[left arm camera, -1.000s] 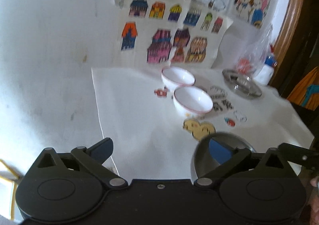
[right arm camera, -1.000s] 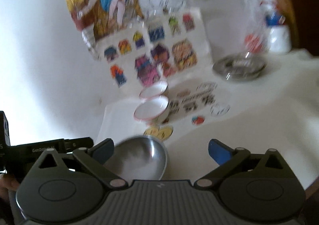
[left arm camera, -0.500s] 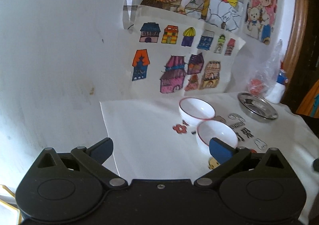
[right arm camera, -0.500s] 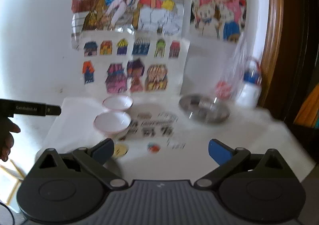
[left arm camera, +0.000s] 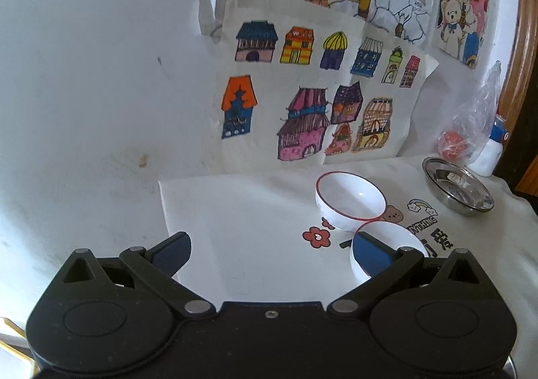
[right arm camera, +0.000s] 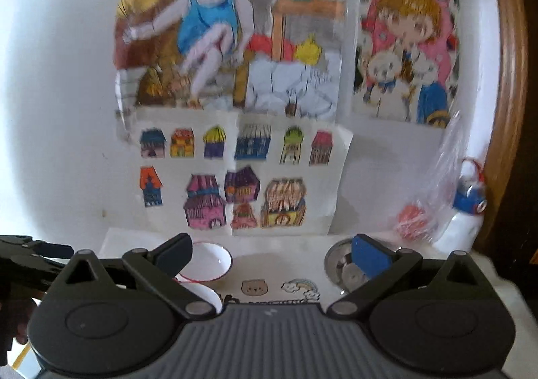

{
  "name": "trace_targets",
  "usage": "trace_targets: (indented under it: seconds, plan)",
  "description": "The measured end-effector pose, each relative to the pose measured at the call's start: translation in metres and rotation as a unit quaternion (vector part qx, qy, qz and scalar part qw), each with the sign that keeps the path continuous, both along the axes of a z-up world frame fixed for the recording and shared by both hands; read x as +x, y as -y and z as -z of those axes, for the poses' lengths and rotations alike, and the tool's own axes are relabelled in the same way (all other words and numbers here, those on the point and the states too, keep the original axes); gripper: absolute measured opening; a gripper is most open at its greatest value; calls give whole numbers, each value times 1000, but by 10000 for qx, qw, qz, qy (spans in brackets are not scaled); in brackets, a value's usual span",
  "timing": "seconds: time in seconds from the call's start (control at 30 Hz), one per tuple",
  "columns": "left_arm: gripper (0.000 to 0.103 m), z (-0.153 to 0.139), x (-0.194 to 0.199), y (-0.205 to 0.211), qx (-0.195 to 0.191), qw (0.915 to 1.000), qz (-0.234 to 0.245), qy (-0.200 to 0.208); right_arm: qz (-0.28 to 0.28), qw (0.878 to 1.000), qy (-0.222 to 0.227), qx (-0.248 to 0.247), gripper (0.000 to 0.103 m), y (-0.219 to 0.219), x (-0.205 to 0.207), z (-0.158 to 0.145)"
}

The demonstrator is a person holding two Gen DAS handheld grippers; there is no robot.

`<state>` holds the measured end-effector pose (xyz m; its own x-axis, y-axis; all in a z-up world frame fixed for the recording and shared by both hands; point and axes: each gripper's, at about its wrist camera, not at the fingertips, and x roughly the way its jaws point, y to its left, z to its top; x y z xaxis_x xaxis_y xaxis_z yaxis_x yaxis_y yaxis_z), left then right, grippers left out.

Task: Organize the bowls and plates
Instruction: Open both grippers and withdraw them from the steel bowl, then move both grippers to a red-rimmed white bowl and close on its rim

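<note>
Both your left gripper (left arm camera: 270, 253) and right gripper (right arm camera: 270, 253) gape wide, empty (nothing held); approach the near white bowl (left arm camera: 400, 237) level.

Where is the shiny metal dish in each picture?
Left wrist view: the metal dish sits at the right edge on the white cloth, behind and to the right of the two white bowls.
Right wrist view: the metal dish is low and right of centre, partly hidden behind the right gripper's blue finger.
Shared landmark: the sheet of coloured house drawings on the wall, up and to the left of the dish in both.
</note>
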<state>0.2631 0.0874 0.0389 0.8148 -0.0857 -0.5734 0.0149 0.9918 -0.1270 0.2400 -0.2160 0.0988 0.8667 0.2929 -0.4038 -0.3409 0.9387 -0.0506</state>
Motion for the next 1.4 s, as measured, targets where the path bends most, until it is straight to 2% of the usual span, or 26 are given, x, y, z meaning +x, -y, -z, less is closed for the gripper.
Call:
trace_targets:
  seconds: [0.27,0.5,0.63,1.07,1.3,1.4]
  plan:
    - [102,16,25,6,-446,9985,-75,-312,-97,9958,-914,-47,103,-13,43,55]
    - [102,29,39,27,-470,9971,45,-597,-154,9867,-1601,-226,103,-23,59,94]
    - [102,36,45,35,-509,9954,108,-799,-130,9855,-1638,-427,103,-28,61,105]
    - [102,42,49,39,-655,9929,256,-963,-310,9859,-1601,-363,102,-33,62,113]
    - [94,41,47,40,-755,9921,388,-919,-527,9844,-1673,-119,85,-32,60,113]
    - [89,41,47,41,-824,9914,444,-916,-585,9839,-1690,-66,84,-33,60,113]
